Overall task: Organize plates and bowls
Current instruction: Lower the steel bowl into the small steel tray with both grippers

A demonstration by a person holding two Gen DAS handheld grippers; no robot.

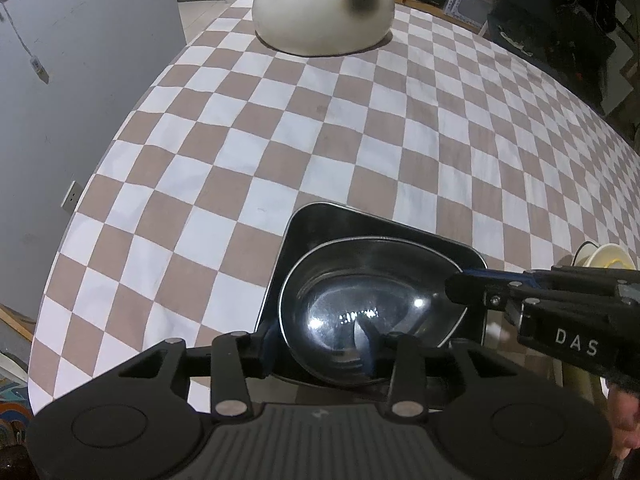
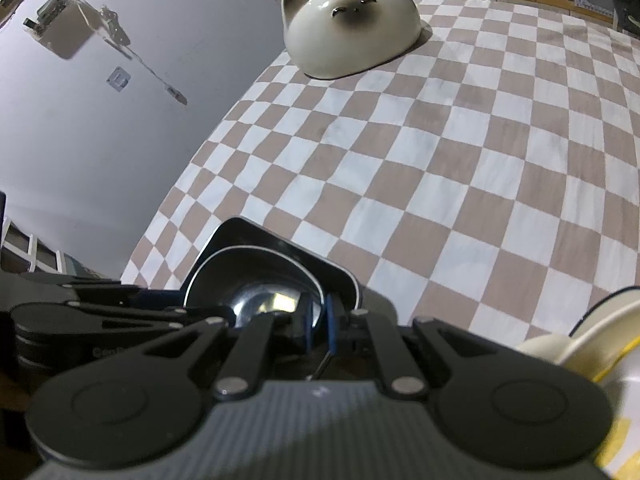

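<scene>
A: Checked cloth point(image 1: 360, 128), brown and white, covers the table, with a grey wall point(image 1: 80, 80) on the left.

B: What sits on it?

A: At the far end, a cream cat bowl point(image 1: 324, 8) lies upside down. Near us a steel bowl point(image 1: 360, 304) sits inside a dark tray point(image 1: 320, 224) with rounded corners.

B: And the tongs?

A: Right gripper point(image 2: 320, 330) has its blue pads point(image 2: 330, 326) pinched narrow on the steel bowl's rim, at its right side. In the left view it reaches in from the right, marked DAS.

B: The left one?

A: Left gripper point(image 1: 324, 340) stands partly parted at the bowl's near edge. One finger is outside the bowl and one over its inside. I cannot tell whether the pads press the rim.

B: Anything else?

A: A pale yellow dish point(image 2: 592, 332) stands just right of the tray, only its edge showing.
</scene>
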